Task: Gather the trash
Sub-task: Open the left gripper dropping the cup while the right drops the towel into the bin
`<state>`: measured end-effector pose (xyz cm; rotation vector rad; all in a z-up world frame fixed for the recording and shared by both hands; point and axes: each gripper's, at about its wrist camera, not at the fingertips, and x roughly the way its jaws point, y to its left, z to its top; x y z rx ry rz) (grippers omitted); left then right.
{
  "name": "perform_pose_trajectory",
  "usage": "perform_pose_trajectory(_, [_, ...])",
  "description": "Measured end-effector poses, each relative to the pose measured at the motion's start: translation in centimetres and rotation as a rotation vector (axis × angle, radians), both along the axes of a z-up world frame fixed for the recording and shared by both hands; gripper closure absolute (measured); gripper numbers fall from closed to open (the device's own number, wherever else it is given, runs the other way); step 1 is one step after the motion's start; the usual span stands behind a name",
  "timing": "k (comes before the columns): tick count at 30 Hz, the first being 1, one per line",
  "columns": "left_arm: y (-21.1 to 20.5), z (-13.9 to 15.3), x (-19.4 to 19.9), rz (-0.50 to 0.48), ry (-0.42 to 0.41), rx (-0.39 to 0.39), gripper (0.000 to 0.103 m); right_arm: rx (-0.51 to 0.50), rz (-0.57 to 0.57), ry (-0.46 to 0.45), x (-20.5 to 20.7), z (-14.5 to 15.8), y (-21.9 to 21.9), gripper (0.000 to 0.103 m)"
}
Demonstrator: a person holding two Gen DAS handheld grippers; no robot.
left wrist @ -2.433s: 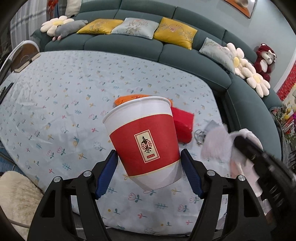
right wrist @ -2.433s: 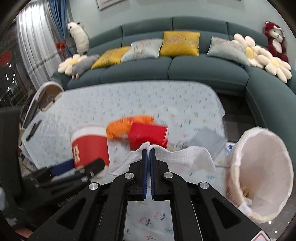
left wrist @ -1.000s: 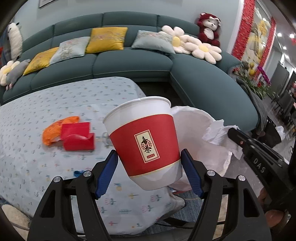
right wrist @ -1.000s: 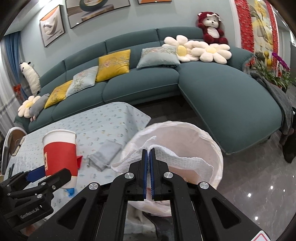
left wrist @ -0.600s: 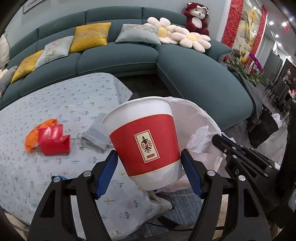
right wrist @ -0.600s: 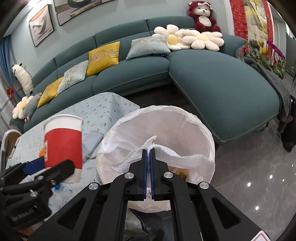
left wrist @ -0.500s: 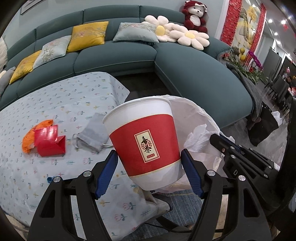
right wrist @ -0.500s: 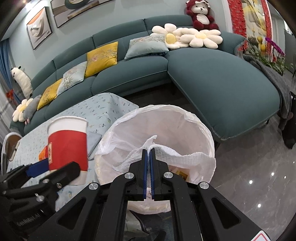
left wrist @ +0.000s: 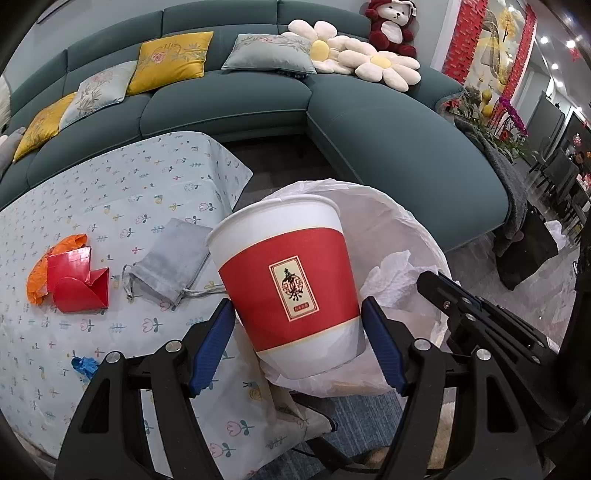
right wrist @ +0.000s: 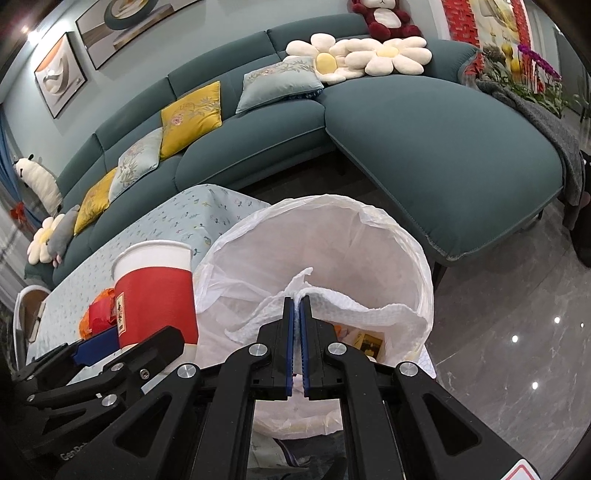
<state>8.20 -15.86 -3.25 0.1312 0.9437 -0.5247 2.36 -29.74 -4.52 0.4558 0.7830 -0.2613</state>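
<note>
Item: my left hand-held gripper (left wrist: 297, 341); its blue pads clamp the lower sides of a paper cup (left wrist: 288, 284); cup white with a red band and a small label, upright with a slight tilt, mouth open to the top; it hangs over the near rim of the trash bin (left wrist: 413, 236), at the corner of the tabletop (left wrist: 110, 199).

Item: my right hand-held gripper (right wrist: 296, 301); jaws nearly together and just beginning to part; a crumpled white paper towel (right wrist: 354, 308) sits pinched between the blue pads and spills out to both sides; it is held above the bin's open mouth.

Item: trash bin; round, lined with a thin white bag; standing on the floor just beside the tabletop's corner; scraps lie at its bottom, too small to tell apart.

Item: tabletop; covered with a pale blue cloth printed with small flowers.

Items lying on it, well apart from the cup: a grey drawstring pouch (left wrist: 170, 264); a red folded carton (left wrist: 79, 282) touching an orange wrapper (left wrist: 55, 254); a small blue scrap (left wrist: 85, 365) near the front edge.

Item: teal sofa (left wrist: 388, 133) behind the tabletop and bin; it carries yellow and grey cushions, two daisy-shaped pillows (left wrist: 354, 62) and a red plush bear (left wrist: 389, 22).
</note>
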Motion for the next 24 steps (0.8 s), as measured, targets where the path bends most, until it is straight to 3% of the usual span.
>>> perform_pose_trajectory(14, [0.0, -0.7, 0.3, 0.013, 0.020, -0.002, 0.035, -0.011, -0.024, 0.010, 0.1, -0.1, -0.1, 0.088])
perform_pose_trajectory(24, [2.2, 0.7, 0.0, 0.054, -0.012, -0.027, 0.033, -0.096, -0.012, 0.009, -0.2, 0.7, 1.3, 0.070])
